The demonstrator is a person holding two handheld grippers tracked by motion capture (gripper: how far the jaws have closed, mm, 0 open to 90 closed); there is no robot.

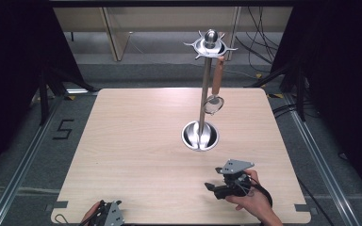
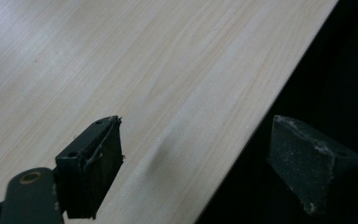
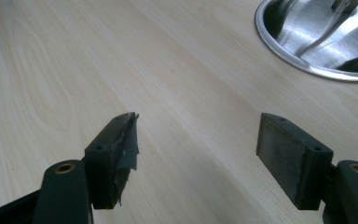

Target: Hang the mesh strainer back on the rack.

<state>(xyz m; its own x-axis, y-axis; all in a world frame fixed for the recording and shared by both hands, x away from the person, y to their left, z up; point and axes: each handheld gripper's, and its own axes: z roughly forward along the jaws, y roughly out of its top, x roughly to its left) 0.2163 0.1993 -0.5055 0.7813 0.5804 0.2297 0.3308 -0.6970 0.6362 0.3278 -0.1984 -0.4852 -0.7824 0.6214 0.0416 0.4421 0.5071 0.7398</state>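
Stand (image 1: 201,135) sits on the counter (image 1: 136,141), right of centre, nearer the far edge; a spoon (image 1: 215,89) hangs from its top ring. Right tongs (image 1: 213,187) hover near the near right corner, just short of the stand's base, jaws wide and empty. Left tongs (image 1: 104,213) sit at the near edge, jaws wide, one jaw past the edge.

Pale wooden table (image 1: 136,141), grey floor (image 1: 23,155) with a taped 5 (image 1: 63,129), black cables (image 1: 259,37) behind.
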